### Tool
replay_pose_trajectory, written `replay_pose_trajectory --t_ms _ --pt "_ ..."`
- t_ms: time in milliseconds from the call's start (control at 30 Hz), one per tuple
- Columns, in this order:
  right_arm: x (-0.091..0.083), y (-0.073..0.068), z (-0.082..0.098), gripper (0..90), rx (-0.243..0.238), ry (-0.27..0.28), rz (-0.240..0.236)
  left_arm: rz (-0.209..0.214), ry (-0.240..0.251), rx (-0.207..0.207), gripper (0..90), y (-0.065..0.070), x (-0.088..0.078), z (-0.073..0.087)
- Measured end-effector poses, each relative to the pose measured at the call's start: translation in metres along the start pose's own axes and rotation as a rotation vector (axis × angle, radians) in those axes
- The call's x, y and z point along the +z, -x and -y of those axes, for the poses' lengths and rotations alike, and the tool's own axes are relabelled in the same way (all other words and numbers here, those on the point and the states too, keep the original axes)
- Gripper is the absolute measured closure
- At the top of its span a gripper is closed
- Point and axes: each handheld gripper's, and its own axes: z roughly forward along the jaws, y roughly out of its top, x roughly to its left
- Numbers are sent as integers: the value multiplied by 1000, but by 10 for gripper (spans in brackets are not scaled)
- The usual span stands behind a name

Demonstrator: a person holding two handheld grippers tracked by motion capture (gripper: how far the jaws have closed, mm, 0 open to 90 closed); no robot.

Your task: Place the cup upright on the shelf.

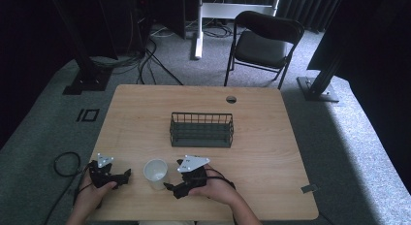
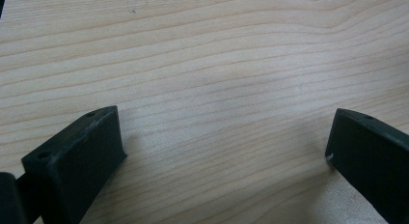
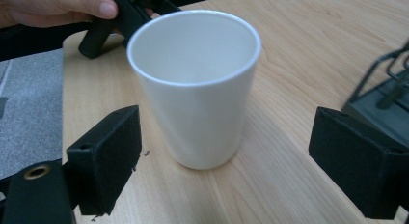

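Here we are at the near edge of the wooden table (image 1: 145, 113), and the right gripper (image 1: 170, 187) is lined up on the white cup (image 1: 155, 173), its jaws spread wide and gripping nothing. From the right gripper view, the cup (image 3: 195, 89) stands upright just ahead of the pads, between the two jaws' lines but beyond their tips, touching neither; whether the tips quite reach its wall, I cannot tell. The cup is empty, mouth up, sitting flat on the wood. Beyond it in that same view sits the other hand (image 3: 53, 9) with its tool, just past the cup's far side. Over on the left gripper (image 1: 125, 176), jaws released too, wide apart, with bare wood grain between them in its own view (image 2: 224, 132), held low over the table. From above, the cup sits between the two tools, nearer the right one. Farther off from both, toward the table's middle, stands the dark wire basket (image 1: 201, 130), well apart from the cup.
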Motion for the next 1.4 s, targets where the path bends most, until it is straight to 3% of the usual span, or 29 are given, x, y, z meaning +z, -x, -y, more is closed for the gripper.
replay_pose_trajectory --t_ms 600,867,1133,1233,1400 --pt "28 -13 -10 111 -37 12 -37 0 1 -1 0 0 0 0" --pt "35 -13 -15 111 -26 25 -36 0 1 -1 0 0 0 0" --pt "40 -14 -18 113 -19 28 -24 0 1 0 0 0 0 0" --pt "40 -14 -20 188 -9 33 1 0 0 0 0 0 0 0" --pt "39 -12 -22 192 -3 36 11 0 1 -1 0 0 0 0"
